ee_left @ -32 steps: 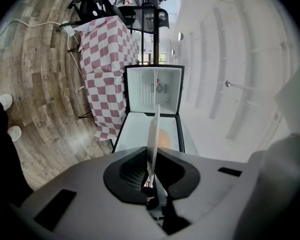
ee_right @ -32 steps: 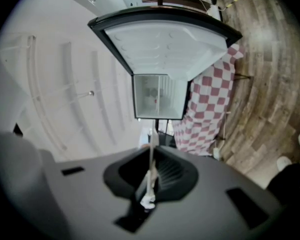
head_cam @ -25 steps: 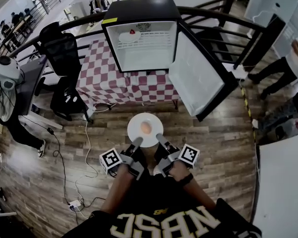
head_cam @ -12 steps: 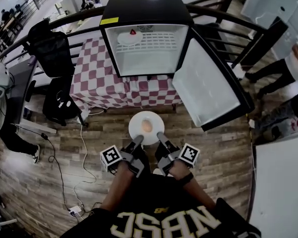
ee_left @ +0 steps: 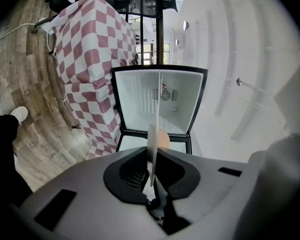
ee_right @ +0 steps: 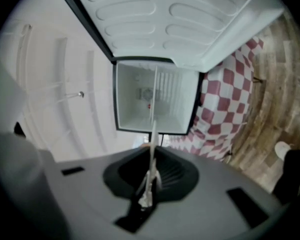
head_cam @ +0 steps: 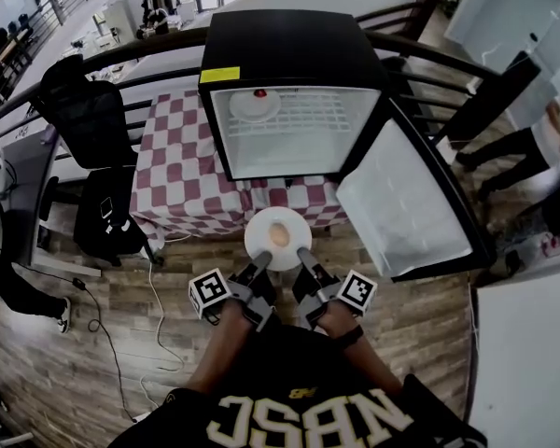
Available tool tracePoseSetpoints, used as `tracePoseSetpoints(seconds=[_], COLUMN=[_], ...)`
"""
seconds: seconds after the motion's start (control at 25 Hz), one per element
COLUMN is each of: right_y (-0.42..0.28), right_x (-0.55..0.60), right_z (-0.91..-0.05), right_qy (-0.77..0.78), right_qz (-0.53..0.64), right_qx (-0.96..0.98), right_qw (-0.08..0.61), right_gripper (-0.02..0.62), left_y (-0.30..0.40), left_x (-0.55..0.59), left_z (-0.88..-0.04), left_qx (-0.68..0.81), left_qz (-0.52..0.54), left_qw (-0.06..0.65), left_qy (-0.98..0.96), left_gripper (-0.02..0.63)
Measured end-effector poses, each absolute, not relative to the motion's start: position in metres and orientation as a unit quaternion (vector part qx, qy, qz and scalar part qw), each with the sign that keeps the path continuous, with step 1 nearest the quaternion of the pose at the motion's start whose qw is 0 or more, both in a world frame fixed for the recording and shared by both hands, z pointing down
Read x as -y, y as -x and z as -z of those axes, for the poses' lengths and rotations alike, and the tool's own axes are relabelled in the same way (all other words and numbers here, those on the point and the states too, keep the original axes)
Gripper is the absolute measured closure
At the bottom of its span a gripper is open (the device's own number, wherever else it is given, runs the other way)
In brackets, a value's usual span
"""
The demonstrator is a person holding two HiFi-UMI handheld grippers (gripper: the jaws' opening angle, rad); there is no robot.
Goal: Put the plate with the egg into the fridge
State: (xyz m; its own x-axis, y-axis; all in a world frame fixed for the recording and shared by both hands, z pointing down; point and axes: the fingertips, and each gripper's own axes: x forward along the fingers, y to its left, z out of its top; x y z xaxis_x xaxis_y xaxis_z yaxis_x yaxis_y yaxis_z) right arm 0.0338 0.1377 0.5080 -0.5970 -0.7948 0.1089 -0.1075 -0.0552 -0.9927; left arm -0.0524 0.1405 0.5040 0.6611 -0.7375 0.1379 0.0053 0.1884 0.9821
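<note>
Vs a second ago: fridge (head_cam: 289,40) reads bigger and closer in the head view, and its open cavity is now just beyond the plate (head_cam: 259,230). The plate was over bare floor (head_cam: 103,297); now its far rim overlaps the hem of the tablecloth (head_cam: 182,166). Grip is unchanged: left gripper (head_cam: 260,262) and right gripper (head_cam: 304,254) are both clamped on the plate's near rim, one per side. The plate is carried in the air, roughly level, and is not in the fridge yet. Egg (head_cam: 279,235) sits in the same spot, centre of the plate. Both gripper views show the plate edge-on, a thin white blade running out from between closed jaws. The left gripper view also shows the egg as a tan bump past the rim. Materials: the plate is round, white and smooth; the egg is oval, tan and matte. The fridge is a small box with a black shell, a white moulded liner and a white wire shelf (head_cam: 308,110). Its door (head_cam: 406,208) is swung wide to the right, and its inner face is white with ribbed pockets. The tablecloth is soft, in red-and-white checks, and hangs in folds. The floor is grey-brown wood-look planks. The gripper bodies are grey and black plastic, each with a cube (head_cam: 208,294) carrying black-on-white square markers.
</note>
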Motion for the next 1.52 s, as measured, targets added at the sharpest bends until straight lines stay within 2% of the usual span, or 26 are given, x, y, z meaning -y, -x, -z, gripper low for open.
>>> tracePoseSetpoints(seconds=[0.4, 1.04, 1.4, 1.52], right_y=[-0.005, -0.005, -0.014, -0.015], right_x=[-0.088, -0.04, -0.01, 0.004], right_z=[-0.519, -0.558, -0.596, -0.604], right_qy=[0.379, 0.407, 0.418, 0.41], right_qz=[0.629, 0.634, 0.639, 0.63], right_qx=[-0.623, -0.608, -0.61, -0.622], right_qw=[0.27, 0.248, 0.212, 0.22], right_gripper=[0.558, 0.559, 0.56, 0.56], left_y=[0.083, 0.083, 0.07, 0.067], left_x=[-0.088, -0.037, -0.01, -0.002], left_z=[-0.514, -0.556, -0.605, -0.616], left_qx=[0.305, 0.322, 0.344, 0.355], left_qz=[0.245, 0.208, 0.159, 0.142], left_qw=[0.711, 0.708, 0.706, 0.704], left_qy=[-0.584, -0.593, -0.598, -0.598], left_gripper=[0.565, 0.565, 0.566, 0.565])
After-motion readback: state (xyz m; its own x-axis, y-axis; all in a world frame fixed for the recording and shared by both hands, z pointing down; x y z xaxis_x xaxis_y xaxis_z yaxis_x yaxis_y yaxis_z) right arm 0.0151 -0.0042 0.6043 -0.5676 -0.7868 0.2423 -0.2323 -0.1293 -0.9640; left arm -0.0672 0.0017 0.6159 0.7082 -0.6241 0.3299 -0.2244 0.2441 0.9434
